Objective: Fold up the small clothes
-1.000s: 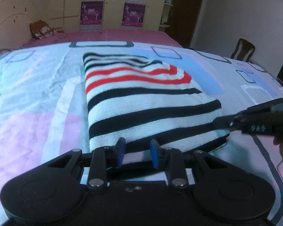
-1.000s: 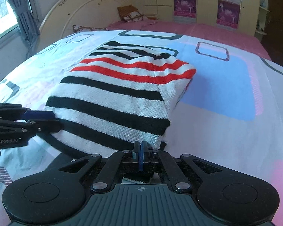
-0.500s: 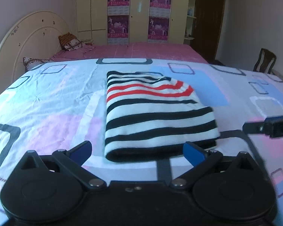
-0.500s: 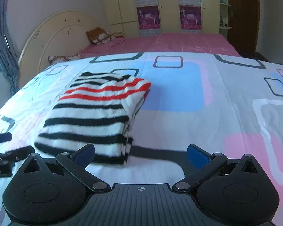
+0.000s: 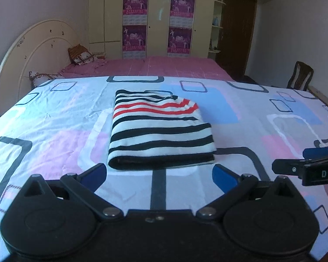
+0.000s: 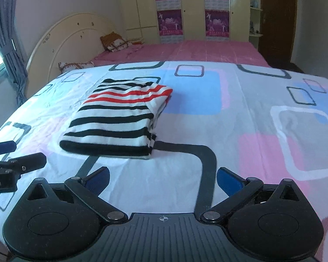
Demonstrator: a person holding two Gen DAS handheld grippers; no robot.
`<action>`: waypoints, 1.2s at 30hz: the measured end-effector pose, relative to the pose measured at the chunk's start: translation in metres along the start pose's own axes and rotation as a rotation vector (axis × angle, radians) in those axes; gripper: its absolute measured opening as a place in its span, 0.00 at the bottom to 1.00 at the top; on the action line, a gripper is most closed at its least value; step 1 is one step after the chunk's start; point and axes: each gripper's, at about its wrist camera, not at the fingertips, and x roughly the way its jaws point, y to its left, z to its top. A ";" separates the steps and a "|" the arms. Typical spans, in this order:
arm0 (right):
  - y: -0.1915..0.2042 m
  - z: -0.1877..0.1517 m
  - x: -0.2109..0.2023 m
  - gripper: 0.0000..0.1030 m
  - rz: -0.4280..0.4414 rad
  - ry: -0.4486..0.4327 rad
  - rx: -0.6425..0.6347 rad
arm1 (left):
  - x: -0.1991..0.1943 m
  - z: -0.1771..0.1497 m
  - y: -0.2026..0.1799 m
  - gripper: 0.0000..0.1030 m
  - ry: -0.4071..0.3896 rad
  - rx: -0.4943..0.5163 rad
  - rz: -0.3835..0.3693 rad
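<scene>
Bedroom w/ wardrobe wall; bed [image 5: 54,113] covered by patterned sheet. Folded striped sweater [image 5: 159,131] lies flat on sheet, centre-left. Left gripper [image 5: 158,175]: jaws just opened, now fully apart, nothing between them; sweater sits just ahead, not touching. Right gripper [image 6: 163,179]: jaws just opened, wide apart, empty; sweater lies ahead and to left, clear of both pads.

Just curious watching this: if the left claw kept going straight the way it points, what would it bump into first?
Probably the bedsheet just short of the folded striped sweater; the open left claw tilts downward, though depth is hard to judge.
</scene>
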 end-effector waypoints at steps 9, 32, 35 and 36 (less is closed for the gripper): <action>0.001 -0.025 -0.069 1.00 0.035 -0.053 0.056 | -0.070 -0.014 -0.024 1.00 -0.071 -0.002 -0.001; 0.007 -0.059 -0.141 1.00 0.028 -0.124 0.046 | -0.134 -0.034 -0.052 1.00 -0.141 0.043 0.023; 0.008 -0.059 -0.140 1.00 0.031 -0.126 0.038 | -0.134 -0.035 -0.050 1.00 -0.144 0.036 0.027; 0.009 -0.058 -0.140 1.00 0.031 -0.127 0.035 | -0.134 -0.034 -0.049 1.00 -0.147 0.033 0.028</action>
